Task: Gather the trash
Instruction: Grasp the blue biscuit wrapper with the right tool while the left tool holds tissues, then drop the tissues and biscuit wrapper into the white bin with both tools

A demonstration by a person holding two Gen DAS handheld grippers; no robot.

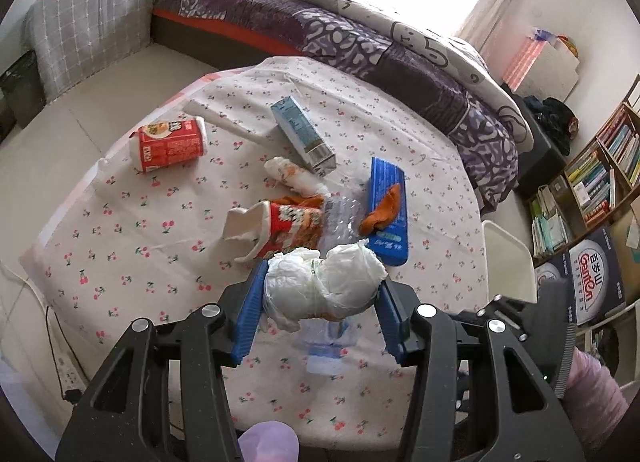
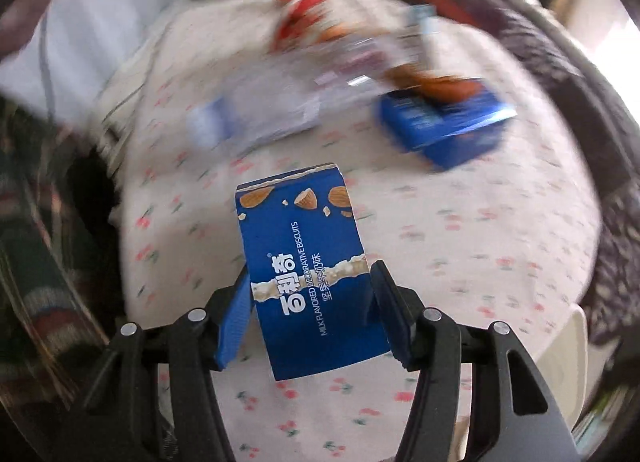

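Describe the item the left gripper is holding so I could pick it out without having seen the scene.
On the cherry-print tablecloth, look at the near edge, where the left gripper closes its blue jaws. Between them sits a crumpled white plastic bag: the only soft, plain white bundle, unlike the printed cartons and cups beyond it.

Both wrist cameras are looking down along their fingers at the cloth-covered table (image 1: 132,229), close above it. Both are showing the blue box (image 1: 387,213) (image 2: 444,117).

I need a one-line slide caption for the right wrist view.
Right tool grips a blue biscuit box above the cherry-print tablecloth; background blurred.
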